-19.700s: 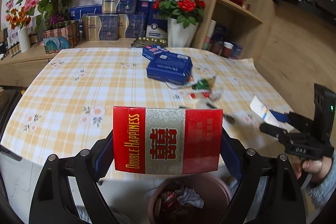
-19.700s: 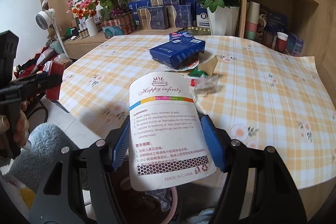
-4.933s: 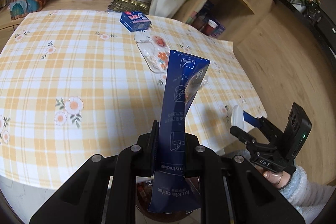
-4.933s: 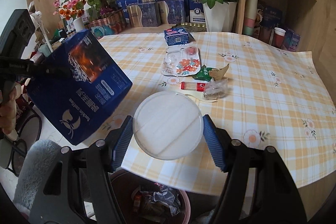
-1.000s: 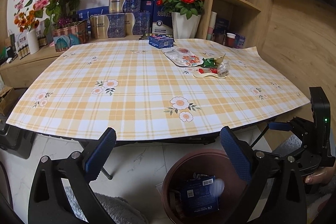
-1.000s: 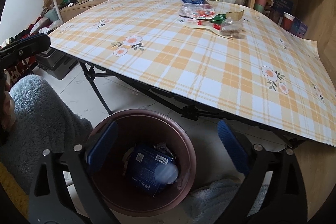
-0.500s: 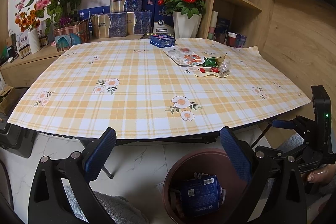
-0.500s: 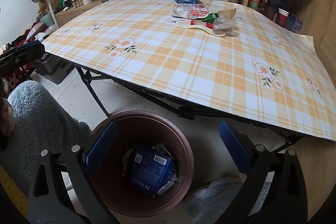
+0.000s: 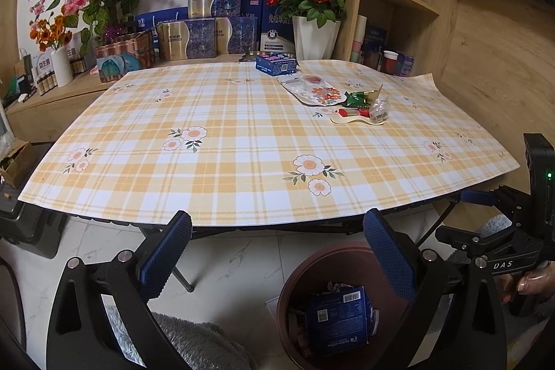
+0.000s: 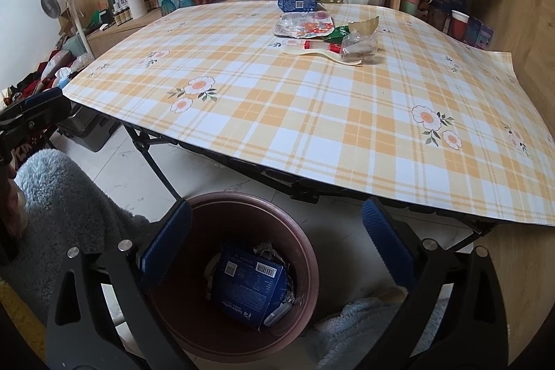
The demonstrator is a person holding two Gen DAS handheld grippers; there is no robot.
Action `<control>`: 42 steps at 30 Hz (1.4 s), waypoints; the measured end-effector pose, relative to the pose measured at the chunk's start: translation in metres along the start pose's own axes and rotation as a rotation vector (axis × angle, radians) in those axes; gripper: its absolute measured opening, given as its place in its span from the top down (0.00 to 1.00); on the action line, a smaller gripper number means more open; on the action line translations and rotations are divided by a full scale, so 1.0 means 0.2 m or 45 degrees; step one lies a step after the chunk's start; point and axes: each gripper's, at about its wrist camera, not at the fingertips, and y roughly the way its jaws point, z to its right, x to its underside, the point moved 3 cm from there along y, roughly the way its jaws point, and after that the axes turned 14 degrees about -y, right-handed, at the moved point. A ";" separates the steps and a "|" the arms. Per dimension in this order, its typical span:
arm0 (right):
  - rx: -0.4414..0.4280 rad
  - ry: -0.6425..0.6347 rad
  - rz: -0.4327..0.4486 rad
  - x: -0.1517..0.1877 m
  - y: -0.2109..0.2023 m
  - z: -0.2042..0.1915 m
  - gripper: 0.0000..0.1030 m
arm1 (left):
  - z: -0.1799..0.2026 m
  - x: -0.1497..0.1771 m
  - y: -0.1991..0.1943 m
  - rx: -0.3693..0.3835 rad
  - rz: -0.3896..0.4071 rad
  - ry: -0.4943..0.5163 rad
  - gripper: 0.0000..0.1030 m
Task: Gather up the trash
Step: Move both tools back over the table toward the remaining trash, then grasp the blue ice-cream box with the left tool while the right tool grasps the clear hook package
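Both our grippers, left gripper (image 9: 277, 252) and right gripper (image 10: 275, 247), hang with fingers spread wide, empty, over the brown trash bin (image 10: 308, 252). Blue box (image 10: 248, 286) lies inside; wrappers (image 10: 347, 39) remain on the table (image 10: 312, 113).

Lower centre of my right view, the bin (image 10: 305, 252) sits on the floor before the table (image 10: 312, 113), a box (image 10: 248, 286) inside it. Wrappers (image 10: 333, 37) lie upper centre, another box (image 10: 296, 1) behind them.
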 end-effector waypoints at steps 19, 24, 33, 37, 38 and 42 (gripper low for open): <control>-0.039 0.123 0.012 -0.07 -0.01 0.13 0.06 | 0.03 -0.14 0.06 0.202 -0.146 -0.034 0.06; -0.021 0.224 0.034 -0.17 -0.01 0.31 0.06 | 0.11 -0.41 0.11 0.259 -0.104 0.063 0.06; 0.025 0.281 0.075 -0.44 0.08 0.61 0.06 | 0.24 -0.92 0.61 0.223 -0.097 0.326 0.06; 0.027 0.282 0.070 -0.57 0.19 0.72 0.06 | 0.28 -1.17 1.05 0.180 -0.126 0.401 0.06; 0.023 0.282 0.068 -0.61 0.24 0.76 0.06 | 0.29 -1.23 1.16 0.171 -0.120 0.410 0.06; 0.028 0.270 0.078 -0.71 0.33 0.86 0.06 | 0.34 -1.42 1.57 0.152 -0.167 0.478 0.06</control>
